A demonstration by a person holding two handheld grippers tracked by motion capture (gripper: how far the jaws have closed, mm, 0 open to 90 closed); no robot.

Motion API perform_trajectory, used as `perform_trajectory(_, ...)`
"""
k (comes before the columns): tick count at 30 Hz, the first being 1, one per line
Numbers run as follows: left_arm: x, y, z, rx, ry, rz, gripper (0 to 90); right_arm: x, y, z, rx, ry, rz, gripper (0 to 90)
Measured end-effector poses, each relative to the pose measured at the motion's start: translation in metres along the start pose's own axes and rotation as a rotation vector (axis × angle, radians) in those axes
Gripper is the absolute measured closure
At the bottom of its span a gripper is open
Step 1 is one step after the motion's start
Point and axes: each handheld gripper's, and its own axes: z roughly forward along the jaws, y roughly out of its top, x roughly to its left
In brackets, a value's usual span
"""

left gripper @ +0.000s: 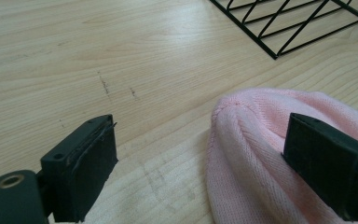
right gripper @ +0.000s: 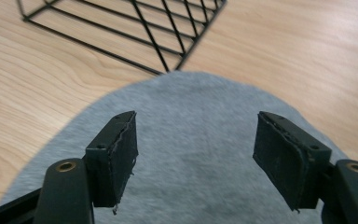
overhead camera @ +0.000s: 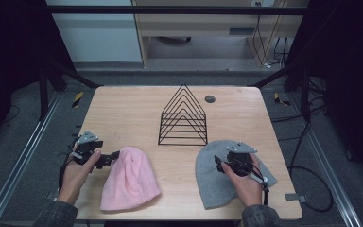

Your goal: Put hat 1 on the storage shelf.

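Partly cut off, pink beanie (left gripper: 279,158) between spread left tongs (left gripper: 200,163), right tongs (right gripper: 196,158) spread over grey beanie (right gripper: 196,121).

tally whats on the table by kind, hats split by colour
pink hat: 1
grey hat: 1
wire rack: 1
round dark cap in the tabletop: 1
total: 4
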Motion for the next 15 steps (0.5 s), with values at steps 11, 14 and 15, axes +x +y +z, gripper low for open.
perform_trajectory(11,-0.011,0.000,-0.007,0.023,-0.080,0.020,13.6,-0.020,-0.010,-0.003,0.060,-0.015,0.084,22.2)
perform_trajectory(14,-0.018,0.001,-0.011,0.033,-0.073,0.051,15.3,-0.024,-0.011,-0.008,0.049,-0.037,0.109,15.2)
perform_trajectory(15,-0.020,0.002,-0.012,0.029,-0.068,0.048,15.7,-0.025,-0.012,-0.009,0.044,-0.047,0.109,14.6)
